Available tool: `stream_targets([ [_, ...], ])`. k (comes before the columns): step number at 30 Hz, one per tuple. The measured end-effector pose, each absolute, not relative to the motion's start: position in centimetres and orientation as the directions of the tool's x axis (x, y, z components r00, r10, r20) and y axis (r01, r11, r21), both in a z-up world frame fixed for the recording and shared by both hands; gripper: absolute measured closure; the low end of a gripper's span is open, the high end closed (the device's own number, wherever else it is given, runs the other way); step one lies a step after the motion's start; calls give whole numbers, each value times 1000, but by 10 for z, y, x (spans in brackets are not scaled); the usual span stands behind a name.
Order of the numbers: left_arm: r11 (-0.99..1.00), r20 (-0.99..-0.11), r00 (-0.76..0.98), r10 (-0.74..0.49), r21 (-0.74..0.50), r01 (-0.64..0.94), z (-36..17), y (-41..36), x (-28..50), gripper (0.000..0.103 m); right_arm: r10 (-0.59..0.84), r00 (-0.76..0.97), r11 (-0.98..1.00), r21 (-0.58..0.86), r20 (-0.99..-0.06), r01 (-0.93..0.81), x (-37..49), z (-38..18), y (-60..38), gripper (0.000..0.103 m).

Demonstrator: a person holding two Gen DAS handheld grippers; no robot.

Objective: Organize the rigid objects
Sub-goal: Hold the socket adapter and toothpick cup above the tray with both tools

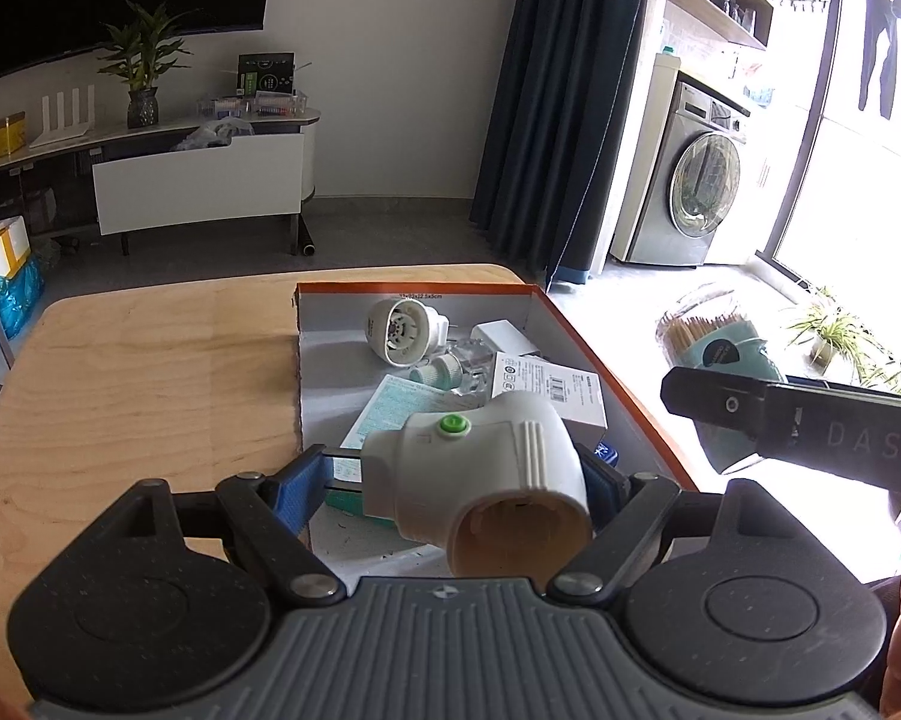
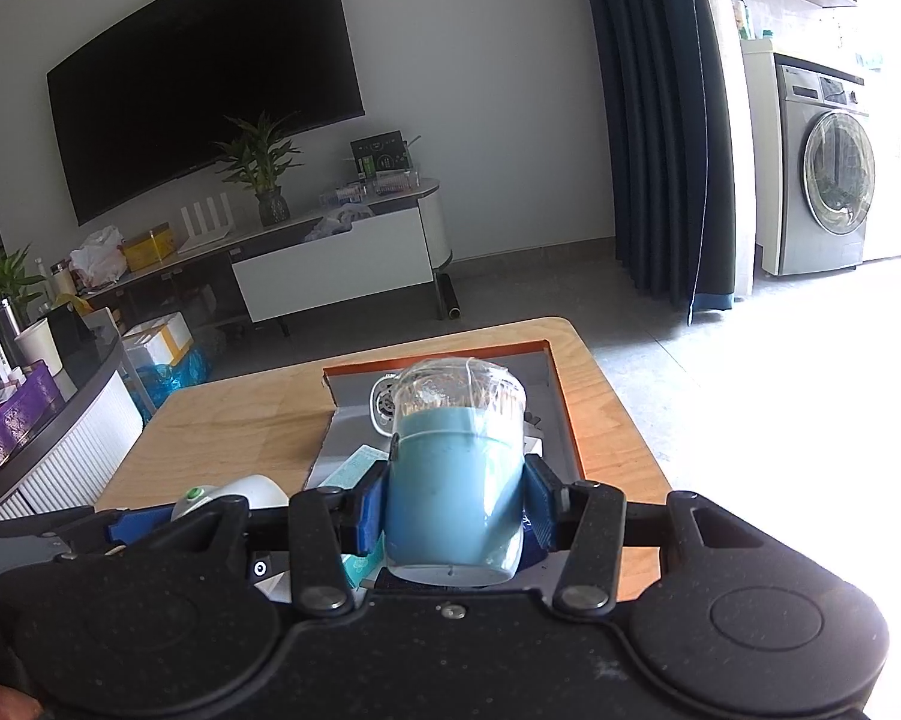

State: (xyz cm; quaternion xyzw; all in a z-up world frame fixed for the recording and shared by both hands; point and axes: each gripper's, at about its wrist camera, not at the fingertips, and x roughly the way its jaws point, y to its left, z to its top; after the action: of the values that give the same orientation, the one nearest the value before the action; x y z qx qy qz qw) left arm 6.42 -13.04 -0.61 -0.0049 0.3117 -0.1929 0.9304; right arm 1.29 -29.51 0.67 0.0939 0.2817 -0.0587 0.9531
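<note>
So on my left wrist cam the left gripper (image 1: pixel 462 480) is clamped on a white plastic lamp-socket adapter (image 1: pixel 480 468) with a green button on top, blue pads pressing in from both sides and the open round socket end pointing back toward the lens at about 6 o'clock. It's hanging over the near end of a shallow cardboard box (image 1: pixel 594 348) with orange edges and a grey inside, which sits on the wooden table (image 1: pixel 138 384). Inside the box, up around 12 o'clock from the adapter, there's a round white fitting (image 1: pixel 399 327) lying on its side, a small clear plastic piece just beside it, a white carton with a barcode label (image 1: pixel 546 387) at roughly 1 o'clock, and a pale green leaflet (image 1: pixel 390 408) flat underneath. Over on the right wrist cam the right gripper (image 2: pixel 453 507) is squeezed onto a blue toothpick jar (image 2: pixel 453 480) with a clear domed lid, held upright, pads tight on both sides of the blue body. That jar is up above the same box, not touching anything in it as far as I can tell. From the left cam the jar shows out at 3 o'clock, off past the table edge, with the sticks visible through the lid. The adapter peeks in at 9 o'clock on the right cam.
</note>
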Motion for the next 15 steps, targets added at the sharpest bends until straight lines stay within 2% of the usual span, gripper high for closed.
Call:
stream_targets([
  [15, 926, -578, 732, -360, -125, 357, 4, -133, 80, 18, -52, 836, 978, 142, -547, 154, 28, 11, -298, 46],
])
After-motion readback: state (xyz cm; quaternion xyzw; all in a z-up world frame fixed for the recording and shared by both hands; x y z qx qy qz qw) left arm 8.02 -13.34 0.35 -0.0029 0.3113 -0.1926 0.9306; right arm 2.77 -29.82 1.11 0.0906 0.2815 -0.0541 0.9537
